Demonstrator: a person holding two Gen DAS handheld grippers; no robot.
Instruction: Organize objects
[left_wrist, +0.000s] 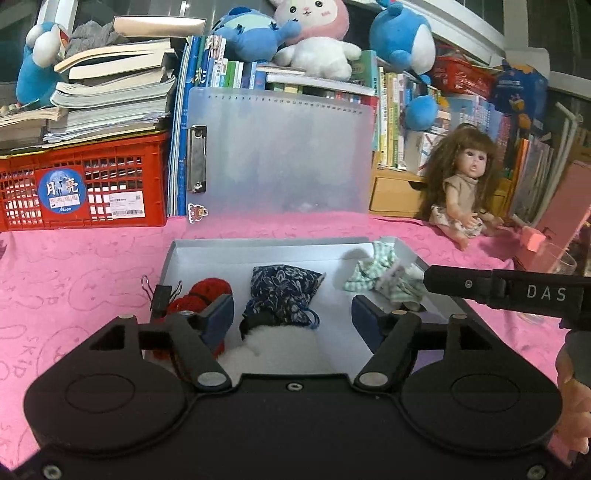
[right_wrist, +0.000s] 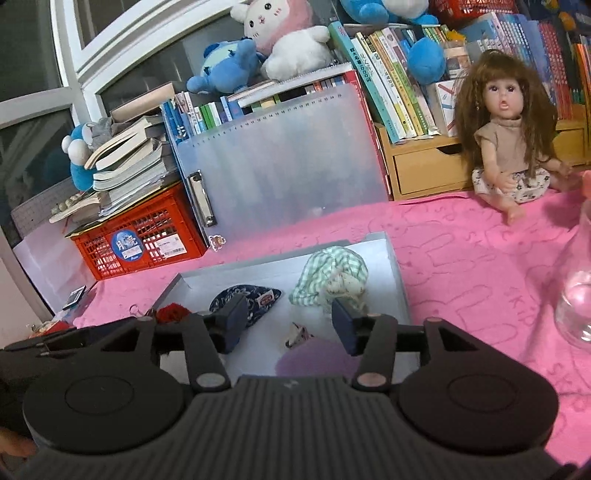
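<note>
The grey tray (left_wrist: 258, 247) lies on the pink cloth (left_wrist: 92, 258) of the bench, in front of the frosted plastic case (left_wrist: 288, 155) that stands upright against the books; inside the tray, from left to right in the left wrist view, are a red knitted piece (left_wrist: 205, 291), a dark blue flowered pouch (left_wrist: 280, 291) and a green checked cloth (left_wrist: 384, 277); a white fluffy thing (left_wrist: 280, 347) lies near the front edge, just below the pouch; a black binder clip (left_wrist: 162, 295) sits at the left wall of the tray.

The left tool (left_wrist: 293, 314) hangs over the front part of the tray with its jaws released; the pouch and the white thing show between them, but the pads do not press on either; the right tool (right_wrist: 288, 321) is also released above the tray, with nothing clamped; a small patterned scrap (right_wrist: 299, 334) lies on the tray floor between its fingers, and the checked cloth is just behind its right finger.

A doll (right_wrist: 509, 147) with long brown hair sits on the pink cloth to the right, well apart from the tray; a clear glass vessel (right_wrist: 576, 302) stands at the right edge; a red crate (left_wrist: 85, 188) bearing stacked books stands on the left.
</note>
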